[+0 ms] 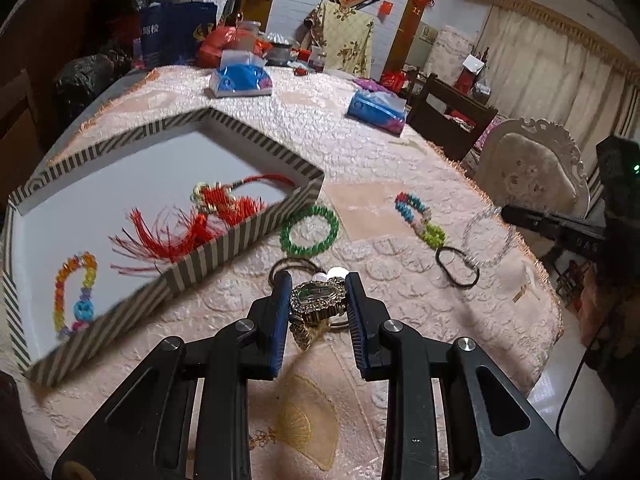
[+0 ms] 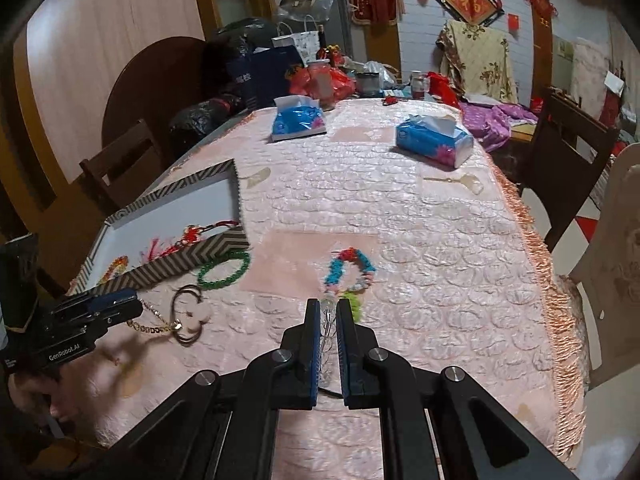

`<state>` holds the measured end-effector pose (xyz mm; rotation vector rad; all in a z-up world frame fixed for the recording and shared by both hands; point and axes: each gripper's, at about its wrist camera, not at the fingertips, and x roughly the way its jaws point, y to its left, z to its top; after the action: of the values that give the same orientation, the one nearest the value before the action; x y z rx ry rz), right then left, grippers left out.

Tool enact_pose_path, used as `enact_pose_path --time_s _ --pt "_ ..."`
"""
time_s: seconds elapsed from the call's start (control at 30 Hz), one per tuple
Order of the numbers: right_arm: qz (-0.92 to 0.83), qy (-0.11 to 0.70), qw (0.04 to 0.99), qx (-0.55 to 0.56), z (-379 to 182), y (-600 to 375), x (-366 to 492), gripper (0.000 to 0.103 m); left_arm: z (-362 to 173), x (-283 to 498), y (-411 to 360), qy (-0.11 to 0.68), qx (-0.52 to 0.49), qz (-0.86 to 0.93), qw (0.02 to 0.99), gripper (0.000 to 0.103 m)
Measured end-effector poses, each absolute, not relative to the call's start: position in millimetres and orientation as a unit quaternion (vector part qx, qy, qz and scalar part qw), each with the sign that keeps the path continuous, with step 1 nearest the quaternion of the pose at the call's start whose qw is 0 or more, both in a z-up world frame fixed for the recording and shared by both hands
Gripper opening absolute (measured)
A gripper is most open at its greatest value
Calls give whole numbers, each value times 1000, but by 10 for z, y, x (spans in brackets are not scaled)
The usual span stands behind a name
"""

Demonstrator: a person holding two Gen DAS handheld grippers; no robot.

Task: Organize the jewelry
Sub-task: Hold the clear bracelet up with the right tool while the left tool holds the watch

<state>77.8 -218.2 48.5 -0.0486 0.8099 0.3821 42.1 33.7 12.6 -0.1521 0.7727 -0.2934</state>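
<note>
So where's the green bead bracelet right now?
The green bracelet lies flat on the pink tablecloth, right beside the striped box's near corner, with the colourful beaded bracelet to its right in the left wrist view.

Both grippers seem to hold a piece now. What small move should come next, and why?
Probably carry the gold watch, held in the left gripper, left over the striped box wall: the box already holds a rainbow bracelet. The right gripper holds the clear bracelet.
</note>
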Motion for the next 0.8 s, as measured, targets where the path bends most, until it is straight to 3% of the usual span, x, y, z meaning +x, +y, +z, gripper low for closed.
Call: enact_pose_path --time_s 0.8 --pt "203 403 892 -39 521 -1884 736 7 425 352 516 375 -60 -97 920 26"
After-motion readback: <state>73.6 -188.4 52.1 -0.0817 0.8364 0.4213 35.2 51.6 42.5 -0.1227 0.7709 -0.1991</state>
